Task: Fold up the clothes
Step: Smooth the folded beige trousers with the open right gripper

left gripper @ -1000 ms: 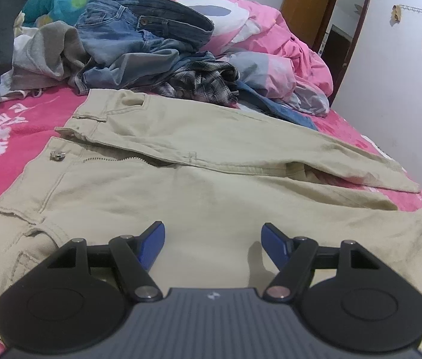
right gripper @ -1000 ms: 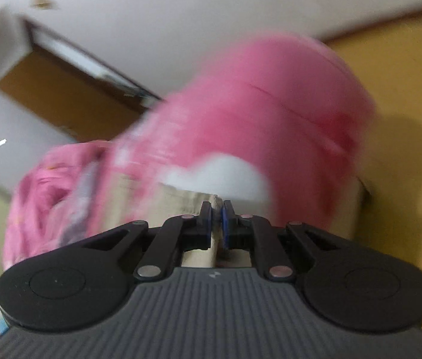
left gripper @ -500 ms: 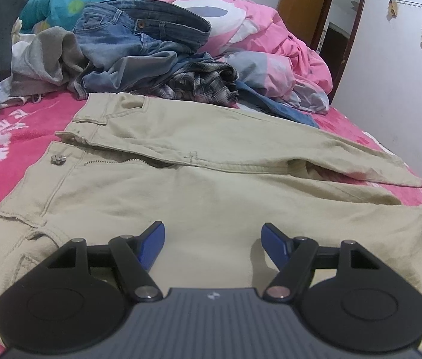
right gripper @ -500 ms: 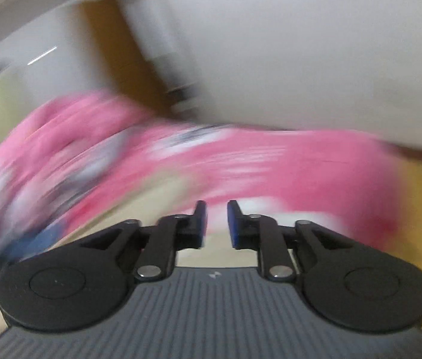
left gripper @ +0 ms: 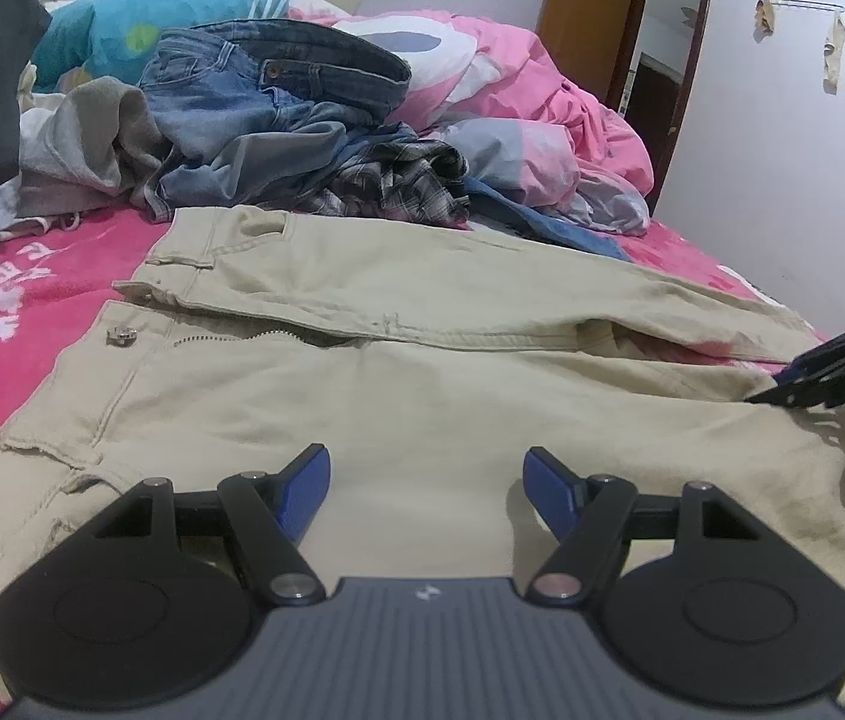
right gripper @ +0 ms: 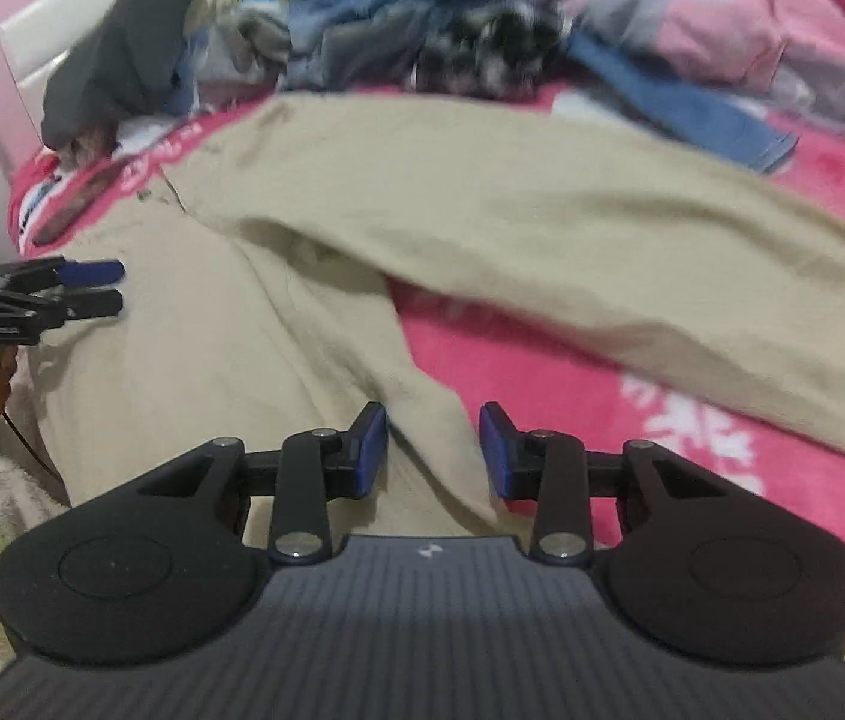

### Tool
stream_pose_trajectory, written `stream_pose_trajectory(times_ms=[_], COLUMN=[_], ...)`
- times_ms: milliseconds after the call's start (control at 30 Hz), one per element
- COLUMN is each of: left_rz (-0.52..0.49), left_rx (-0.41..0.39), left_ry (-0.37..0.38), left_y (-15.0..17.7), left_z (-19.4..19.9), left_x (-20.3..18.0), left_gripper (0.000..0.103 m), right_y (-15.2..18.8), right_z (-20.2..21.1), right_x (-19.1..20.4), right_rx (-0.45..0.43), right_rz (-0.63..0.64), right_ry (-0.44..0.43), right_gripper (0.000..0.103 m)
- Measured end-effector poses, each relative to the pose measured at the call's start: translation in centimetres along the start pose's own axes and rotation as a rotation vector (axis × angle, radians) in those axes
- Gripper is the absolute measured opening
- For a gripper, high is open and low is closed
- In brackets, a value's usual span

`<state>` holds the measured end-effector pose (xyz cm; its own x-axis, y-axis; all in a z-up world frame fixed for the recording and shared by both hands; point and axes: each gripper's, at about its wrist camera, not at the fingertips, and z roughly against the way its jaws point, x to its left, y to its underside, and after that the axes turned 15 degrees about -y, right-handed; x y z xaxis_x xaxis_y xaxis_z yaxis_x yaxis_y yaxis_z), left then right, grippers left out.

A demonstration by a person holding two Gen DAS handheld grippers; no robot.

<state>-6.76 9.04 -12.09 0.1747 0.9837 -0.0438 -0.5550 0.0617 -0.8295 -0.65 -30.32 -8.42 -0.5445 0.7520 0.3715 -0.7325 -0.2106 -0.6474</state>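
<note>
On the pink bedspread [left gripper: 62, 252] lie the khaki trousers [left gripper: 422, 312], spread flat with the fly undone and the waistband toward the heap of unfolded clothes [left gripper: 278, 138], the legs running away from the waistband and parted at the crotch so that pink shows between them. Looks like the very start of folding this pair: laid out, not yet doubled, no crease made.

Just over the trousers' nearer half hangs the left gripper [left gripper: 427, 483], jaws standing wide, nothing between the blue pads, no cloth touched so far as can be told. Farther along the nearer leg comes the right gripper [right gripper: 433, 450], jaws opening, with a ridge of the leg's inner edge lying between the pads but not pinched; picture blurred, so contact cannot be settled.

Next move probably calls for laying one leg over the other: closing on the nearer leg's edge with the right, taking the waistband or hip with the left, then lifting both together and carrying that half across toward the far leg, seams matched. Worth gripping one layer-pair cleanly, since loose cloth would sag and bunch at the crotch.
</note>
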Motion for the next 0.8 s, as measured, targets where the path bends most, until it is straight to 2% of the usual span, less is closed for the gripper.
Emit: stream_pose_trajectory(times_ms=[67,100,167,333,400,433,500,567,700,767,800], left_rz=[-0.004,-0.004,-0.002,-0.006,-0.026,-0.039,-0.062,-0.072,-0.079,-0.086,-0.088], left_rx=[-0.009,-0.012,-0.016,-0.016,-0.018,-0.020,-0.021,-0.018,-0.009,-0.005,-0.004], left_ry=[-0.006,-0.012,-0.024,-0.036,-0.046,-0.052,-0.063,-0.068,-0.076,-0.079,-0.081], left_y=[0.0,0.0,-0.1,-0.2,-0.2,-0.1,-0.1,-0.1,-0.3,-0.3,-0.3], left_z=[0.0,0.0,0.0,-0.3,-0.4,-0.4,-0.3,-0.4,-0.5,-0.5,-0.5], left_x=[0.0,0.0,0.1,0.4,0.1,-0.1,-0.3,-0.5,-0.7,-0.8,-0.8], left_gripper=[0.073,0.073,0.073,0.073,0.073,0.073,0.073,0.073,0.074,0.074,0.074], right_y=[0.1,0.1,-0.4,-1.3,-0.7,-0.3,0.5,0.6,2.8,4.9,6.4], right_z=[-0.9,-1.0,-0.3,-0.1,-1.5,-2.1,-1.9,-0.3,6.8,11.5,13.7], right_x=[0.4,1.0,1.4,1.2,0.2,-0.2,-0.8,-1.1,-1.5,-2.7,-3.7], right_rx=[0.027,0.023,-0.006,-0.103,-0.087,-0.083,-0.129,-0.184,-0.419,-0.537,-0.584], right_rz=[0.004,0.026,0.067,0.108,0.085,0.075,0.046,-0.009,-0.110,-0.185,-0.237], right_ry=[-0.008,0.009,0.043,0.107,0.132,0.143,0.145,0.166,0.233,0.317,0.375], right_gripper=[0.011,0.007,0.004,0.005,0.009,0.017,0.020,0.038,0.053,0.061,0.062])
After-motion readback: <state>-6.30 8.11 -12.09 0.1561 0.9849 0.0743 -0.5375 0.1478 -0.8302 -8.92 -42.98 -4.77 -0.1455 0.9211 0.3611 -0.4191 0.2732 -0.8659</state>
